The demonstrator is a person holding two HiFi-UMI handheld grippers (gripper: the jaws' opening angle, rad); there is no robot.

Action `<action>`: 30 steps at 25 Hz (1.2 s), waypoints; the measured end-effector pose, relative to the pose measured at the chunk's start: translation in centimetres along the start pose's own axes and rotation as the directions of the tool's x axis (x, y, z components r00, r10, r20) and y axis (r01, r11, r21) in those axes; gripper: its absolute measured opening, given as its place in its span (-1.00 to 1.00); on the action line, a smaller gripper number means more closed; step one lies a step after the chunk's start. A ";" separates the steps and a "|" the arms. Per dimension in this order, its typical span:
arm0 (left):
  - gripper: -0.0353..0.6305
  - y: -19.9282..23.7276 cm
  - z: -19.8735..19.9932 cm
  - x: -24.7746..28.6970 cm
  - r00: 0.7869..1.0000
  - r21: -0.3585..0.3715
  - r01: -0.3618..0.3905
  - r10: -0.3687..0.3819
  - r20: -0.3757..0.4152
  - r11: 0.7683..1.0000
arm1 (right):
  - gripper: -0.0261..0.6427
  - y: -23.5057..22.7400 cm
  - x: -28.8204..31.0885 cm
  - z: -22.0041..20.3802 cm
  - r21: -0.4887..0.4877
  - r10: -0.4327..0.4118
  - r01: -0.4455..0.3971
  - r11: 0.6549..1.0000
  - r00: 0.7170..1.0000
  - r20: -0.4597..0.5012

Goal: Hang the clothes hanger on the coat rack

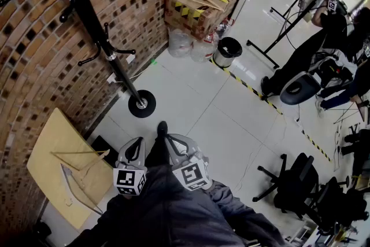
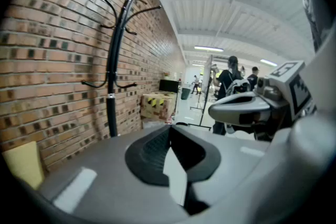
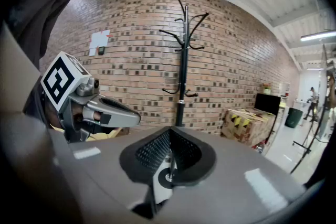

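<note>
There's the person in a dark blue-grey jacket (image 1: 173, 214), sleeves creased and bunched, with one black shoe (image 1: 162, 127) showing. The left gripper (image 1: 137, 143) and right gripper (image 1: 169, 140) are smooth pale-grey shells with black inlays, and each carries a marker cube (image 1: 129, 180) printed with black-and-white squares. Up close, the pads (image 3: 155, 152) are black and finely ribbed, and the right gripper has a round black washer (image 3: 167, 178) with a bright screw.

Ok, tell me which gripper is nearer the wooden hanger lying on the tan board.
Left. The left gripper sits just right of the hanger in the head view; the right gripper is beyond the left one, farther off.
</note>
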State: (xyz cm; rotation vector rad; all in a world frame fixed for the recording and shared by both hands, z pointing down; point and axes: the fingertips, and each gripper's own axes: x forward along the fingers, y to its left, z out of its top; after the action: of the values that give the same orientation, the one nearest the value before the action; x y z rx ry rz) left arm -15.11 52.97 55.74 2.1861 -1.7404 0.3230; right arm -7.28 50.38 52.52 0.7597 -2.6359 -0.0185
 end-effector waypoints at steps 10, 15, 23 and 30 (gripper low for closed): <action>-0.89 -3.4 5.8 12.8 0.977 0.100 0.214 -0.212 -0.028 0.972 | -0.91 -12.9 0.4 -0.8 0.076 -0.218 0.220 0.972 0.975 -0.039; -0.89 -4.6 8.9 19.1 0.945 0.129 0.326 -0.323 -0.045 0.937 | -0.91 -19.0 1.8 -0.5 0.107 -0.301 0.305 0.946 0.952 -0.045; -0.89 -5.3 12.9 27.9 0.903 0.164 0.429 -0.425 -0.057 0.888 | -0.91 -27.6 4.9 0.4 0.111 -0.371 0.375 0.920 0.927 -0.058; -0.89 -6.9 15.1 35.0 0.851 0.169 0.525 -0.520 -0.074 0.834 | -0.91 -34.5 5.6 -0.1 0.114 -0.462 0.471 0.875 0.882 -0.096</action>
State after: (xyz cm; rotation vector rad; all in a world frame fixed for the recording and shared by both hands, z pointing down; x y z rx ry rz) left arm -0.75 17.04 54.08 2.6646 -1.0579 0.3777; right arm 5.93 18.07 50.51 1.4042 -2.3448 0.0497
